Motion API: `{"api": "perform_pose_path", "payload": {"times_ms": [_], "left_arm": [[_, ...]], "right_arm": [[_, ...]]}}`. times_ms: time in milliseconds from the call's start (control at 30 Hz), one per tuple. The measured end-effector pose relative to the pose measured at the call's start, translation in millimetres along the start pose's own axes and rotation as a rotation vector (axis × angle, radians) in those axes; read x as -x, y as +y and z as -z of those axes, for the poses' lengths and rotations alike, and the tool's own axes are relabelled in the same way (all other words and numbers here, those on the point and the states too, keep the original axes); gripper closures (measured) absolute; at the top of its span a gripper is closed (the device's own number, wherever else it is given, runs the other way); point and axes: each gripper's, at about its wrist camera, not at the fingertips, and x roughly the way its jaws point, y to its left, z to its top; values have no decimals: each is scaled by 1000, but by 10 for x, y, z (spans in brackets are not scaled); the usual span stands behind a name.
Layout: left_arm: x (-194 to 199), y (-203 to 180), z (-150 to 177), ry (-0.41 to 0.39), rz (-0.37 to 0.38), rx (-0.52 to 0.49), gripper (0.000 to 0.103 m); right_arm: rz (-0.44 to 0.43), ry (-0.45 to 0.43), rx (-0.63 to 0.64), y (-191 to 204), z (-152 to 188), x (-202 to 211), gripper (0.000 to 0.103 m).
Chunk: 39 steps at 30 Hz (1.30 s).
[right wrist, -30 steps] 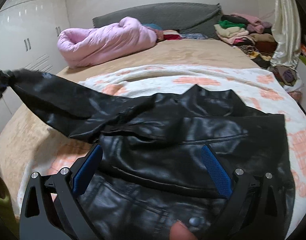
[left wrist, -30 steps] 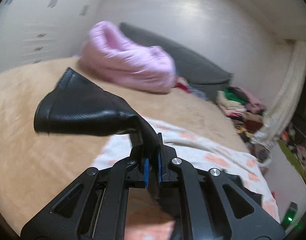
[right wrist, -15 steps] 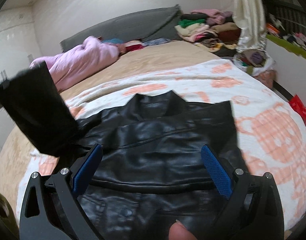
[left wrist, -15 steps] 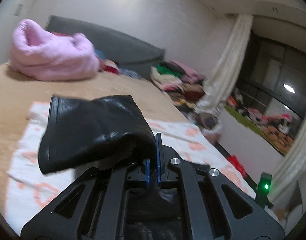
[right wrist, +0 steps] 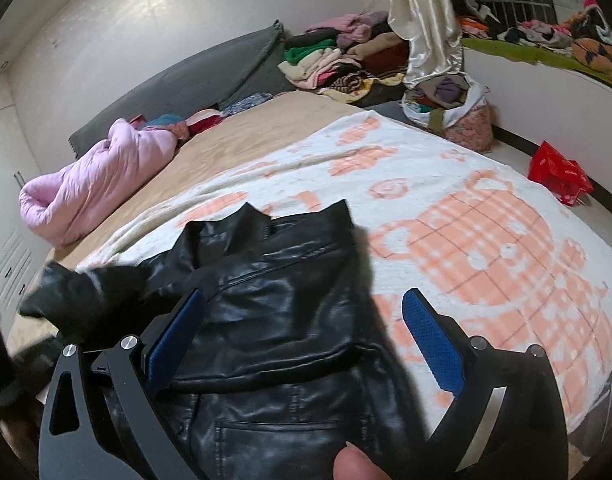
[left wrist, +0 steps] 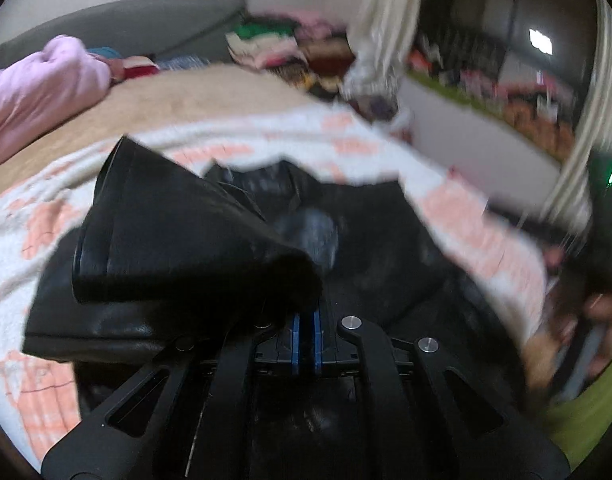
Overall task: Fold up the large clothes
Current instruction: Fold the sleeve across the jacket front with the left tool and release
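Sleeve [left wrist: 186,236] pinched in left gripper [left wrist: 305,334] fingers, centre frame, above black jacket [right wrist: 282,320]. Right gripper [right wrist: 306,344] fingers spread, empty. Advised: lay sleeve flat across jacket body, smooth before release.

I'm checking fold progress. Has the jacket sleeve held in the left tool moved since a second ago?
Yes. The sleeve swung in from beside the pink quilt to over the jacket, clamped in the left tool.

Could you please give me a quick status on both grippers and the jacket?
Left gripper shut on the sleeve, carried over the black jacket. Right gripper open above jacket, holding nothing. Jacket lies on patterned blanket; nothing in the way.
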Motion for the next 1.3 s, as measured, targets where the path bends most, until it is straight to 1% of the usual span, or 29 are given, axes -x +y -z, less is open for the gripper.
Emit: {"api": "perform_pose_path", "payload": {"times_ms": [100, 133, 200, 267, 333, 367, 400, 467, 500, 533, 567, 667, 700, 733, 767, 867, 933, 967, 1033, 1067, 1100, 1133, 1167, 1233, 1267, 1300], "left_arm": [[-305, -131, 203, 81, -52, -110, 101], [-332, -174, 240, 100, -58, -130, 100], [-484, -234, 347, 154, -70, -169, 93], [-518, -257, 406, 178, -79, -200, 88], [-501, -305, 425, 180, -75, -227, 71], [-460, -315, 432, 183, -43, -220, 48], [-413, -309, 433, 184, -21, -209, 36], [-304, -312, 427, 180, 12, -203, 35], [-244, -315, 418, 172, 22, -206, 32], [-184, -314, 394, 161, 33, -204, 27], [-93, -278, 359, 144, 48, -187, 17], [71, -120, 205, 94, 32, -131, 16], [108, -60, 156, 77, 16, -115, 15], [147, 40, 78, 55, -8, -92, 14], [210, 194, 19, 31, -38, -52, 12], [399, 699, -120, -25, -100, 94, 10], [514, 960, -181, -56, -137, 168, 10], [608, 1104, -172, -74, -166, 210, 10], [705, 1304, -161, -94, -208, 261, 10], [735, 1433, -151, -100, -230, 300, 10], [762, 1526, -129, -105, -238, 329, 10], [775, 1610, -119, -113, -242, 357, 10], [755, 1735, -96, -114, -247, 401, 10], [747, 1870, -44, -116, -245, 462, 12], [719, 1938, -27, -119, -238, 496, 19], [712, 1977, -6, -126, -229, 515, 28]], "right_arm": [[6, 4, -21, -95, -4, -4, 5], [7, 5, -23, -116, -2, -6, 5], [11, 9, -26, -144, 1, -8, 5], [12, 11, -34, -173, 0, -17, 5], [13, 19, -43, -208, -4, -37, 5], [14, 24, -46, -219, -2, -48, 5], [14, 28, -49, -225, 1, -58, 5], [1, 50, -52, -235, 14, -109, 5], [-8, 59, -54, -234, 22, -128, 5], [-35, 83, -59, -220, 45, -176, 5], [-65, 111, -63, -195, 69, -234, 5], [-135, 180, -58, -46, 166, -403, 5], [-172, 215, -43, 63, 218, -496, 8], [-197, 233, -30, 138, 241, -552, 12], [-212, 254, -14, 238, 264, -619, 22], [-216, 299, 25, 491, 322, -849, 23], [-207, 330, 19, 572, 360, -979, 33], [-217, 330, 15, 601, 368, -1008, 46], [-220, 316, 29, 685, 368, -1029, 57], [-220, 299, 45, 719, 352, -1014, 71], [-251, 279, 66, 772, 321, -982, 86], [-278, 265, 84, 815, 290, -950, 90], [-285, 248, 103, 842, 250, -911, 94], [-280, 187, 188, 945, 120, -754, 97], [-277, 159, 233, 992, 48, -678, 97], [-274, 133, 274, 1037, -28, -605, 97]]}}
